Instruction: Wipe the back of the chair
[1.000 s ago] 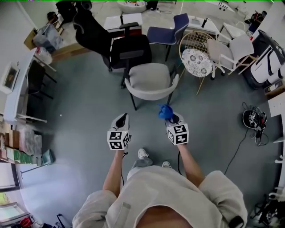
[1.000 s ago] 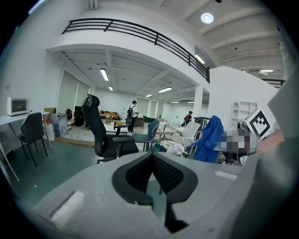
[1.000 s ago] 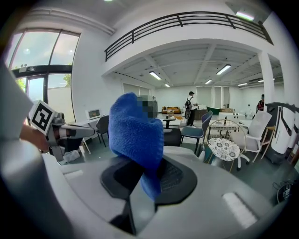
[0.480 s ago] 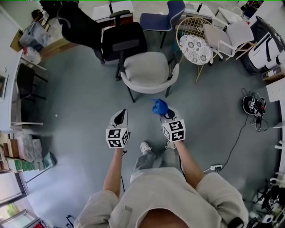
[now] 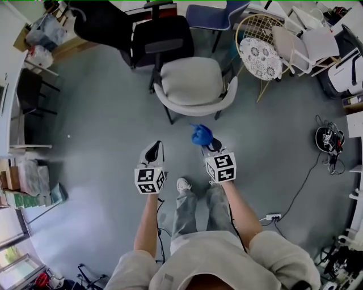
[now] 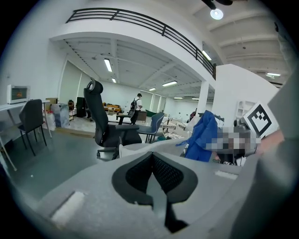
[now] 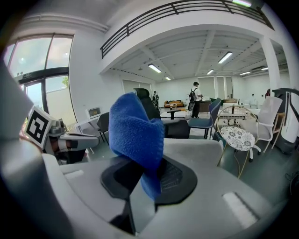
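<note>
The grey chair [image 5: 193, 82] with a curved back [image 5: 195, 111] stands on the floor just ahead of both grippers. My right gripper [image 5: 207, 145] is shut on a blue cloth [image 5: 200, 135], which hangs a short way in front of the chair back, apart from it. In the right gripper view the blue cloth [image 7: 135, 133] sticks up from the closed jaws, with the chair back [image 7: 198, 149] behind. My left gripper [image 5: 154, 149] is shut with nothing in it, level with the right one. From the left gripper view the chair back [image 6: 149, 147] and cloth [image 6: 203, 137] show ahead.
A black office chair [image 5: 153, 45] stands behind the grey one, a blue chair [image 5: 212, 14] further back. At the right are a wire chair with patterned cushion [image 5: 260, 55], white chairs [image 5: 312, 42], cables [image 5: 328, 141] and a power strip [image 5: 273, 217]. A desk [image 5: 11, 85] lines the left.
The person has stepped towards the grey chair, which now lies nearer both grippers. The grippers keep the same pose, the cloth still held in the right one.
</note>
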The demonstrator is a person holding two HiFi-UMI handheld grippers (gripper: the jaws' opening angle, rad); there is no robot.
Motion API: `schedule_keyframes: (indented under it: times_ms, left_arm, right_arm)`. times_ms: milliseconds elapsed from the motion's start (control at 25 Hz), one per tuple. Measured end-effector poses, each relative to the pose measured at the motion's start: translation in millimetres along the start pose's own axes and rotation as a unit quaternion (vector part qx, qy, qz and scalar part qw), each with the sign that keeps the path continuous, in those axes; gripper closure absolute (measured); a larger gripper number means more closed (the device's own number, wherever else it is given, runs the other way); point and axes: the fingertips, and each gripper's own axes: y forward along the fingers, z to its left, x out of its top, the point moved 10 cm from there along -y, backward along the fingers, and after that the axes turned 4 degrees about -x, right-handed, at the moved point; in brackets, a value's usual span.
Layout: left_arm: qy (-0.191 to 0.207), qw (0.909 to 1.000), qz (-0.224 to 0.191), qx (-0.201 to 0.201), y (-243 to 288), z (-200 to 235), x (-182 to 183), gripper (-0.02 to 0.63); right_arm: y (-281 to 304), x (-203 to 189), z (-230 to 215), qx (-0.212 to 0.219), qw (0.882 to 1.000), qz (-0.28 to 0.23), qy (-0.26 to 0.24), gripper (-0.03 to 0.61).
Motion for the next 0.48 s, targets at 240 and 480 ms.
schedule_keyframes:
  times_ms: [240,480]
  left_arm:
    - [-0.015,0.9997,-0.005,0.019,12,0,-32,0.609]
    - [-0.025,0.9992,-0.01,0.029,18,6,-57,0.609]
  right_arm:
    - [28,-23,-5,0.017,1.0,0.005,-0.003,0.497]
    - [56,-42,3,0.033,0.999,0.009,-0.013,0.497]
